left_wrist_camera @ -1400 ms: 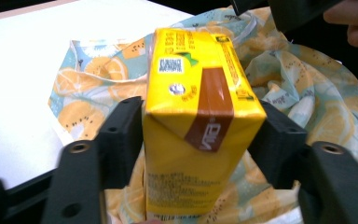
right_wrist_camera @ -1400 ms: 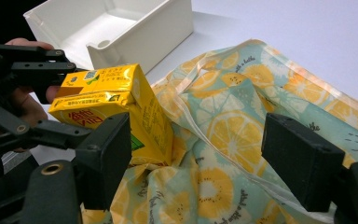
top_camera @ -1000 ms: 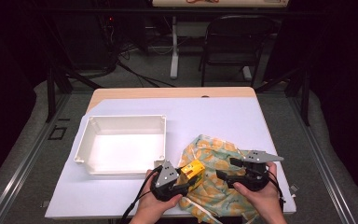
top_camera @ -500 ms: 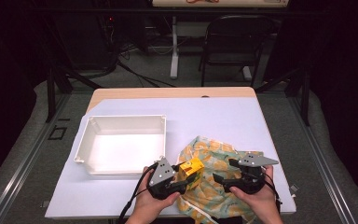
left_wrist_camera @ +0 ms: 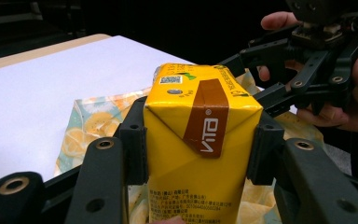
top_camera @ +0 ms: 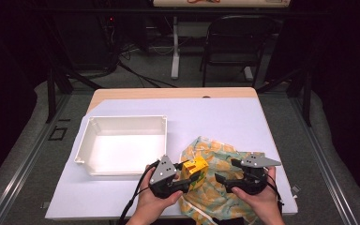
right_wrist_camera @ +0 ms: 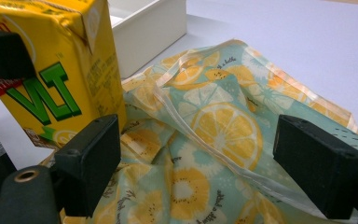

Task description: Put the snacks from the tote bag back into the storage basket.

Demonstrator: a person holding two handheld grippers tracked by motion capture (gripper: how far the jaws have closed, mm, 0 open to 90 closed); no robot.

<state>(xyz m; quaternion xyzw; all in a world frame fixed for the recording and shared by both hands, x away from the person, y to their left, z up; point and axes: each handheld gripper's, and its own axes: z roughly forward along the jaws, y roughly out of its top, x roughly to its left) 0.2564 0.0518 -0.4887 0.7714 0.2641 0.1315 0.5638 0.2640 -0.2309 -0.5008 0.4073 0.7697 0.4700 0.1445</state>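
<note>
A yellow drink carton [top_camera: 196, 168] [left_wrist_camera: 200, 140] is clamped upright between the jaws of my left gripper [top_camera: 191, 177] [left_wrist_camera: 200, 144], just above the left part of a lemon-print cloth [top_camera: 212, 151] [right_wrist_camera: 223, 126]. The cloth lies crumpled on the table's near right side. My right gripper [top_camera: 225, 171] [right_wrist_camera: 205, 168] hovers over the cloth with its jaws wide apart and nothing between them. In the right gripper view the carton [right_wrist_camera: 60, 70] stands close to its left jaw. The two grippers face each other a short distance apart.
A shallow white tray [top_camera: 122, 118] [right_wrist_camera: 149, 23] sits on the white table [top_camera: 206, 117], left of the cloth and just beyond my left hand. A black chair [top_camera: 236, 42] and cables stand on the floor past the far edge.
Both hands have shifted only slightly, the right one a little toward the near edge. The carton stays held in the left gripper and the right gripper stays open.
</note>
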